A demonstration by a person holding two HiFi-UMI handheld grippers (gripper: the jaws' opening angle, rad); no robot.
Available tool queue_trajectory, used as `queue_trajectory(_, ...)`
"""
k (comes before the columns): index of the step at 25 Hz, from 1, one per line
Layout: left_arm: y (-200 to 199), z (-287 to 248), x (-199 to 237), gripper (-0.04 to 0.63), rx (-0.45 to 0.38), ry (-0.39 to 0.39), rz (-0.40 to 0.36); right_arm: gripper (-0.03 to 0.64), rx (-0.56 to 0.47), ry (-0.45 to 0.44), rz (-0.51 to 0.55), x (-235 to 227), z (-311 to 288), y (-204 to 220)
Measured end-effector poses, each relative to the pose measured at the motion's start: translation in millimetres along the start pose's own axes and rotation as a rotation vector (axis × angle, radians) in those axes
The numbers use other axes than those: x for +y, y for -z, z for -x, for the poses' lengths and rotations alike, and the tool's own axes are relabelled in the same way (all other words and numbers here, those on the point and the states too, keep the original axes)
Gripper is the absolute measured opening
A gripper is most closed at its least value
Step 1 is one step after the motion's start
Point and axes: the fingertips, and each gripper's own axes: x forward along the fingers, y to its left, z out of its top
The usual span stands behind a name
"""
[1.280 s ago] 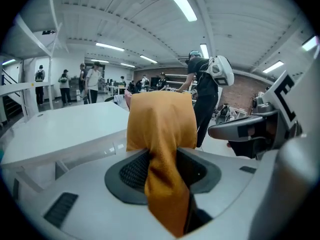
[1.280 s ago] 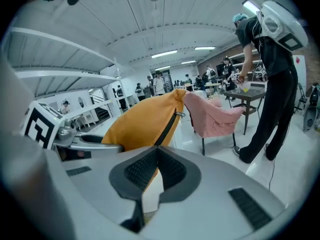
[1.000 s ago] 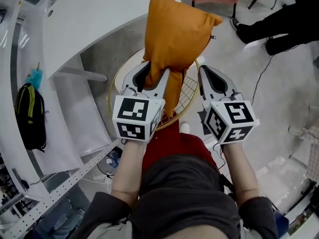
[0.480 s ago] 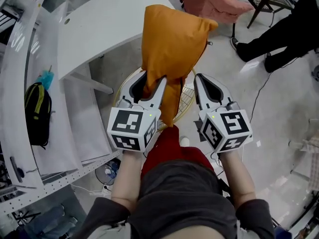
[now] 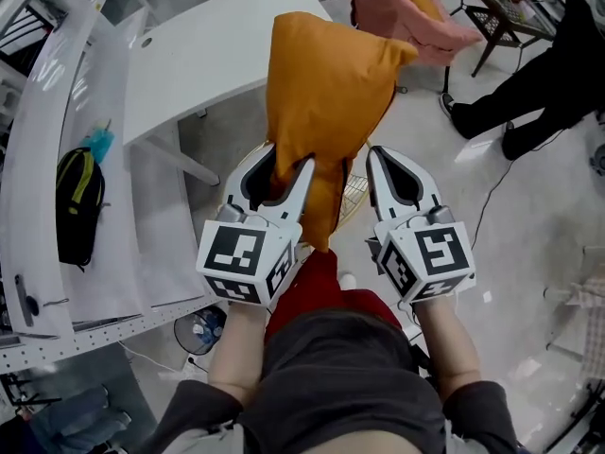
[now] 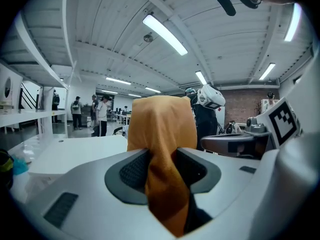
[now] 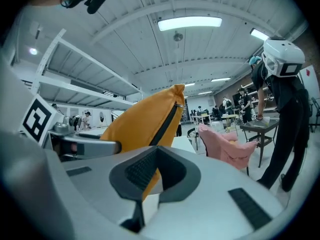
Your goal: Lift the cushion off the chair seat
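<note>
A view from the head looks steeply down over two hand-held grippers. An orange cushion (image 5: 326,83) hangs in the air in front of the person, held by its lower part. It is raised above the round wire seat of a chair (image 5: 354,195), which shows as a patch of mesh below and behind the cushion.

The left gripper (image 5: 288,164) has its jaws clamped on a gathered fold of the cushion's fabric. In the left gripper view the orange cloth fills the gap between the pads and trails down below them. The right gripper (image 5: 376,154) sits just beside the cushion's hanging corner, not touching it. Its jaws are closed together with nothing between them.

The lift looks essentially done: the cushion appears clear of the seat and only the left gripper carries it. What is left, at most, is to bring its dangling lower corner well away from the seat.

A white table (image 5: 217,55) lies near on the left, with a metal shelf rack (image 5: 38,159) beyond it. A pink cushion (image 5: 406,8) and a person in dark clothes (image 5: 558,74) are off to the upper right. Bare floor to the right of the chair gives the most open room.
</note>
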Motion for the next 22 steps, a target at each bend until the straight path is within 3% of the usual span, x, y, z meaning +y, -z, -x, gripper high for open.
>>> queue_trajectory(22, -18, 50, -16, 0.181, -0.066, -0.005, -0.026, 0.018, -0.052, -0.013, 0.035, 35, 38, -17)
